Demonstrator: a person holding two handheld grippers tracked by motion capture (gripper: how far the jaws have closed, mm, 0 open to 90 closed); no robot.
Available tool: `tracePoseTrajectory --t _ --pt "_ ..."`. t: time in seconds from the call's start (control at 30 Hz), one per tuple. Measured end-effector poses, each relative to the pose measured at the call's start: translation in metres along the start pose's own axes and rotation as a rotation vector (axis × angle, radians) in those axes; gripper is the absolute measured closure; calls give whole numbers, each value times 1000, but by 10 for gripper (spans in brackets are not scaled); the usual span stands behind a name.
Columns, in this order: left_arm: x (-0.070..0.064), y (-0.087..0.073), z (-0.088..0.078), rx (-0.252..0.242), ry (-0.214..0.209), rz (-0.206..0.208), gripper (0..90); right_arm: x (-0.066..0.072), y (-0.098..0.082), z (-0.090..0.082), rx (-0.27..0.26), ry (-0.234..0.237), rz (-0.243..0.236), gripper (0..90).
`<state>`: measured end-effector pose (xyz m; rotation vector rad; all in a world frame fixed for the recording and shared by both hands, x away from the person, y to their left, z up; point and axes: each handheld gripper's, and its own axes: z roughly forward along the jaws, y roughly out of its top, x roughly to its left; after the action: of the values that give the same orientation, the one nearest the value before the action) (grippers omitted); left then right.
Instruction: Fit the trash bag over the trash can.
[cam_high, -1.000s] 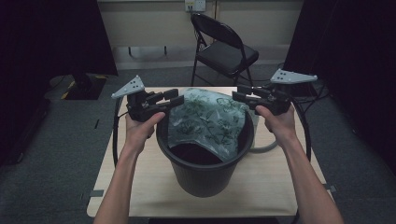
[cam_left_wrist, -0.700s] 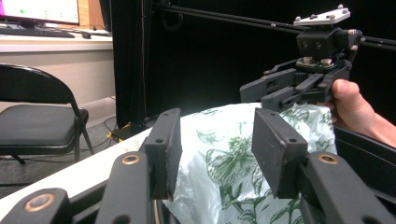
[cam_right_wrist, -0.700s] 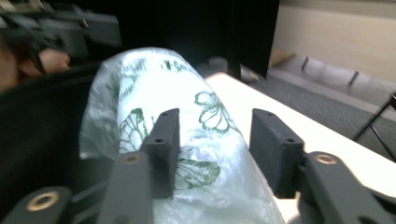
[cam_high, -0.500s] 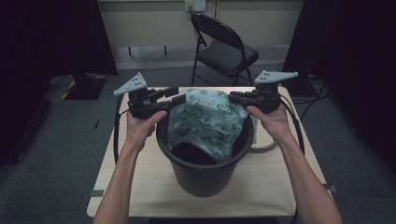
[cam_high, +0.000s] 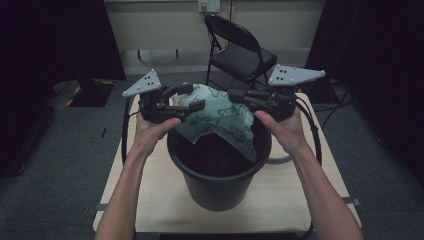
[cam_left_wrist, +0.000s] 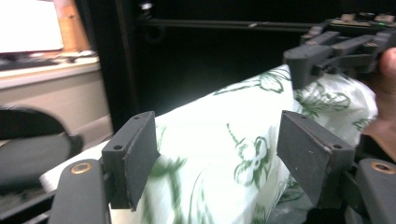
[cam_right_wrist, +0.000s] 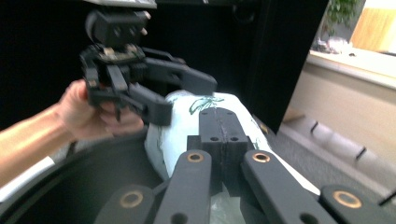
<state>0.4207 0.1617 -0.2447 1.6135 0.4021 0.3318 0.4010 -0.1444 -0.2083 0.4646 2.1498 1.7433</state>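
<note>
While the right gripper (cam_high: 239, 95) is pinching the far-right part of the green-printed bag (cam_high: 220, 117), its jaws pressed together on the film, the left gripper (cam_high: 192, 97) has just been opening and is standing wide around the bag's left part, pads off it. Both hands are holding the bag over the far rim of the black bucket (cam_high: 218, 172), which is sitting mid-bench (cam_high: 300, 192). Bag is stretching left-right between the grippers; the left gripper looks nearer the loose edge.

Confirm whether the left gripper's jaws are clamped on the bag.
No: in the left gripper view the left gripper has its pads wide apart, with the bag loose between them.
</note>
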Motion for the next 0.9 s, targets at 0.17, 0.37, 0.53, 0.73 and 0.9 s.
tracePoseTrajectory --t 0.17,0.37,0.53,0.73,0.9 --pt "-4 0 -4 11 -92 30 815 8 5 5 3 34 -14 895" --pt "-6 -10 -8 50 -121 73 900 -6 -7 -8 -8 -11 14 654" --pt "-7 -19 -6 70 -144 75 900 -39 -19 -12 -29 -47 70 708" --pt "-6 -22 -6 60 -147 59 900 -72 -41 5 30 -21 157 521" --pt "-4 -27 -9 37 -114 8 862 -77 -62 7 104 21 199 523"
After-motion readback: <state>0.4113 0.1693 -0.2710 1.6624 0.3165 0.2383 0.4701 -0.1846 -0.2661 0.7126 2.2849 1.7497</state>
